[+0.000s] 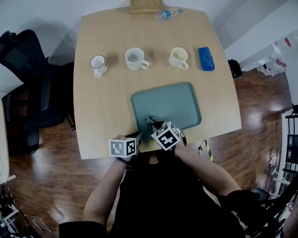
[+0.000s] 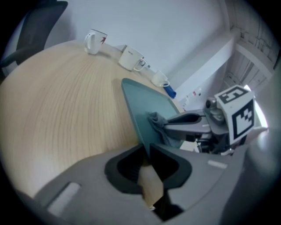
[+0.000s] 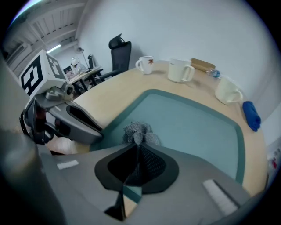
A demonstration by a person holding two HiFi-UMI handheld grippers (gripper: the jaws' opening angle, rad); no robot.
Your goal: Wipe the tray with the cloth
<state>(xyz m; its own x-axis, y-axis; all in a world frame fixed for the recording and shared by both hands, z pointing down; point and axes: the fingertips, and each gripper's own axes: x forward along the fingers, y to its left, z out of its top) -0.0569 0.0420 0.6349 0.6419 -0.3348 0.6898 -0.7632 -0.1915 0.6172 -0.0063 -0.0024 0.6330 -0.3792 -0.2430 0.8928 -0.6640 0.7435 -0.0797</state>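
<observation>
Cloth (image 3: 138,131), grey and bunched into a small wad, is clamped between the jaws of the right gripper (image 3: 134,148) and pressed onto the corner of the teal tray (image 3: 197,125) nearest the person. Just to that gripper's left, the left gripper (image 2: 147,150) is closed on the tray's near rim, pinning it to the wooden table (image 1: 102,97). Most of the tray's floor lies ahead of and to the right of the cloth, so the wiping looks far from complete. Doing it well likely means keeping the left clamp firm so the tray cannot slide, bearing down enough to flatten the wad against the surface, and sweeping away from the pinned corner in overlapping passes out to the far rim. The wad's small contact patch suggests many passes will be needed, and a snag on the raised rim could tug the cloth loose. Beyond the tray, well clear of both grippers, three mugs (image 1: 136,59) stand in a row beside a blue object (image 1: 206,58), with a plastic bottle (image 1: 167,14) at the table's far edge.
</observation>
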